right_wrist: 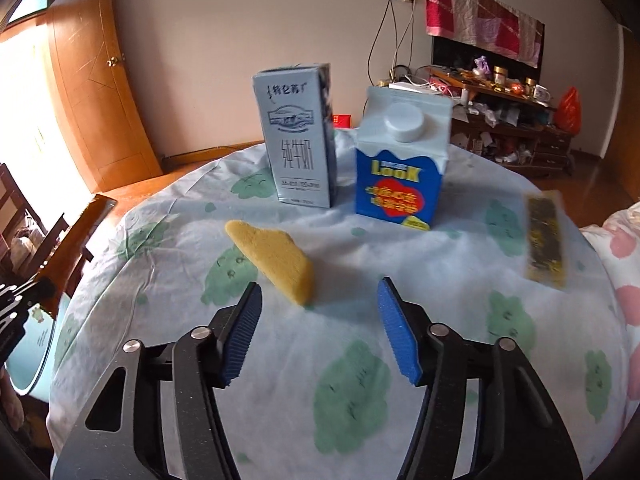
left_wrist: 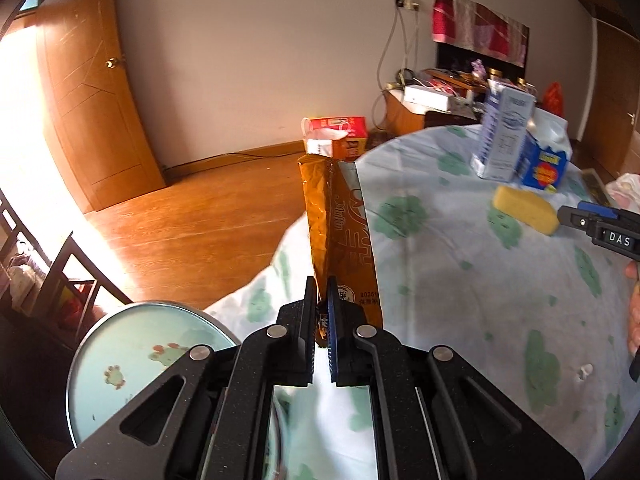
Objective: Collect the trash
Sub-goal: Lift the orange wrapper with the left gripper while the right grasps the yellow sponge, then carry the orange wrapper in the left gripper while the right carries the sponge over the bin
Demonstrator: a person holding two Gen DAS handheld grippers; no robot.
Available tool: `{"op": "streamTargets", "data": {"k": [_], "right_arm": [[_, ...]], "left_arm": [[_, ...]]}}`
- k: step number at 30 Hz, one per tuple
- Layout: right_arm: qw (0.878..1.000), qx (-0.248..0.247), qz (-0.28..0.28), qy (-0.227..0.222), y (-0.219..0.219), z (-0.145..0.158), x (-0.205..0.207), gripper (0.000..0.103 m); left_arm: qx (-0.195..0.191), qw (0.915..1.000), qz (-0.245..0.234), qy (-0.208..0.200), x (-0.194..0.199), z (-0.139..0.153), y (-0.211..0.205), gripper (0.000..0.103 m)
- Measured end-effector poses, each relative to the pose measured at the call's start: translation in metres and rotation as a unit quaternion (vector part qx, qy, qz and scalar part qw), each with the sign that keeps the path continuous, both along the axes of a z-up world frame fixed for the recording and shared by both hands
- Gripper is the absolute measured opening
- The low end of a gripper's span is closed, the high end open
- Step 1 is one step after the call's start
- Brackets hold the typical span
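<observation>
Left tool (left_wrist: 320, 312) is clamped nearly closed on the bottom edge of an orange wrapper (left_wrist: 340, 236), which stands up straight ahead of its fingers, over the desk (left_wrist: 460, 280) edge, with a round bin (left_wrist: 140, 360) low to its left. Right tool (right_wrist: 318, 320) is spread wide and holds nothing, above the desk; a yellow sponge (right_wrist: 276, 260) lies just ahead, slightly left of its centre line. Further ahead stand a grey carton (right_wrist: 298, 136) and a blue carton (right_wrist: 402, 160), side by side, with a flat packet (right_wrist: 546, 240) off to the right.
</observation>
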State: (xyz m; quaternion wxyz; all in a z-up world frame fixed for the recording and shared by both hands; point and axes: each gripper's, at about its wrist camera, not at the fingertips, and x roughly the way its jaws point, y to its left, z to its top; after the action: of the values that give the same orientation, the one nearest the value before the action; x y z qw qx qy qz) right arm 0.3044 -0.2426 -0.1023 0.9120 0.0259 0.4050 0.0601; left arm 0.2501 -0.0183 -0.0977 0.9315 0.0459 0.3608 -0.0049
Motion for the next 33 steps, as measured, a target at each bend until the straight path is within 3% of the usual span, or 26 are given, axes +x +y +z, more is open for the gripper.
{"op": "streamTargets", "data": {"k": [4, 7, 10, 33], "right_arm": [[1.0, -0.001, 0.007, 0.021, 0.012, -0.008, 0.019, 0.051], [0.998, 0.027, 0.014, 0.047, 0.01, -0.018, 0.027, 0.031], [0.999, 0.025, 0.019, 0.04, 0.012, -0.018, 0.023, 0.026], [0.996, 0.026, 0.087, -0.016, 0.072, 0.016, -0.041, 0.024]], "left_arm": [[-0.003, 0.9999, 0.014, -0.005, 0.009, 0.0, 0.015, 0.004], [-0.009, 0.9998, 0.019, -0.003, 0.009, -0.001, 0.024, 0.004], [-0.014, 0.9997, 0.021, -0.002, 0.007, -0.003, 0.03, 0.004], [-0.018, 0.9994, 0.029, -0.005, -0.055, 0.001, 0.062, 0.004]]}}
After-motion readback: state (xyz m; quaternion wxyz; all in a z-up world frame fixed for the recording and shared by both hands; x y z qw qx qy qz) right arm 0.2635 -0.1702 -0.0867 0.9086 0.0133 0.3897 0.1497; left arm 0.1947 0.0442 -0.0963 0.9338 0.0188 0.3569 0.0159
